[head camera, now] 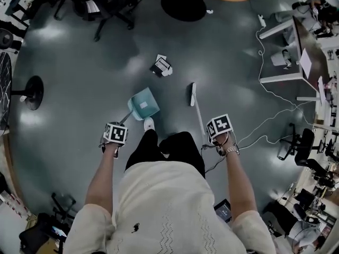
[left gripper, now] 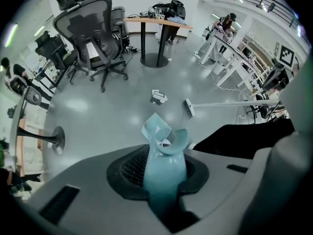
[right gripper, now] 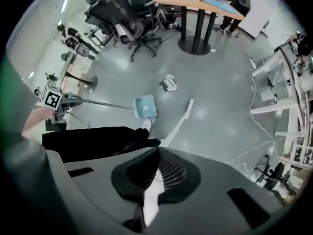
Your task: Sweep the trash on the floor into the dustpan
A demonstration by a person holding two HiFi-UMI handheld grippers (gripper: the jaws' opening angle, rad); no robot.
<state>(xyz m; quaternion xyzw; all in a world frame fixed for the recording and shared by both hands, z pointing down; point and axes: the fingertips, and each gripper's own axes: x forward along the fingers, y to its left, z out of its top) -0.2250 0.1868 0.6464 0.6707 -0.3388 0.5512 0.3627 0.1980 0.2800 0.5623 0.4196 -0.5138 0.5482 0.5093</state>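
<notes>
Though long-handled, pale teal dustpan (head camera: 143,103).

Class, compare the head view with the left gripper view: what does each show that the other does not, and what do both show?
Head view only: the person's white shirt and the left gripper seen from above. Left gripper view only: its jaws clamped on the teal dustpan handle, close up. Both: the dustpan, the broom head and the trash.
</notes>
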